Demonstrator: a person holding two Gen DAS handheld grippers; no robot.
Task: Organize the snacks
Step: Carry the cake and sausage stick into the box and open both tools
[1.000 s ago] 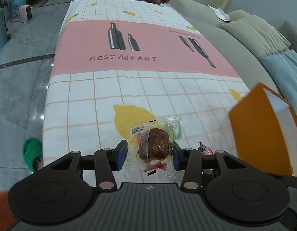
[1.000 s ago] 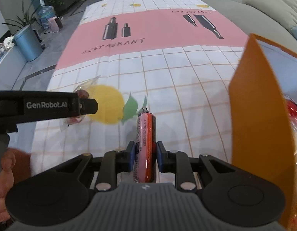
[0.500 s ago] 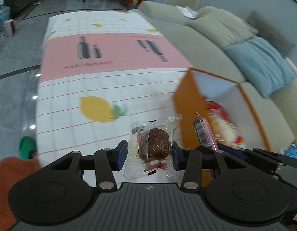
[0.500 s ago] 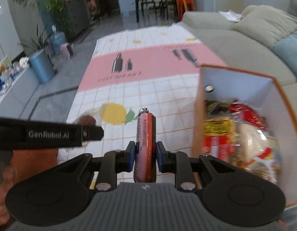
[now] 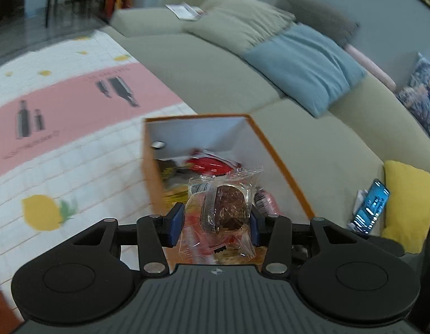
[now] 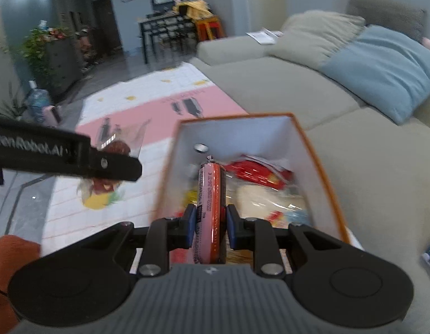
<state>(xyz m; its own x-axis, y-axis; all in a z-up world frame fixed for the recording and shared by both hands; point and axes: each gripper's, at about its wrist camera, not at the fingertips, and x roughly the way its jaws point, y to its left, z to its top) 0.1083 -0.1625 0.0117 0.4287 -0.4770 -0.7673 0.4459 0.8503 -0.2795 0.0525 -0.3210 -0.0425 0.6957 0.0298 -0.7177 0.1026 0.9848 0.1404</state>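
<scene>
1. living room around me: a grey-green sofa [image 5: 203, 64] with a blue cushion [image 5: 304, 64] toward one o'clock, and a checked pink-banded tablecloth [image 5: 75, 150] spreading off toward ten o'clock.
2. an orange box [image 6: 323, 172] with a white inside stands on the cloth at its sofa-side edge, dead ahead at twelve o'clock in both my views.
3. done, as i judge it: the box already holds several packets, among them a red wrapper [image 6: 259, 172] and a pale bagged snack [image 6: 256, 197].
4. my left gripper [image 5: 216, 220] is clamped on a clear-wrapped chocolate muffin [image 5: 228, 206], held in the air over the near end of the box.
5. my right gripper [image 6: 209, 222] is clamped on a pink-and-orange sausage stick [image 6: 210, 194], its tip pointing into the box mouth.
6. left to do: both snacks are not yet dropped in; each needs lowering and release.
7. no other loose snack shows on the visible cloth, so i reckon these may be the last.
</scene>
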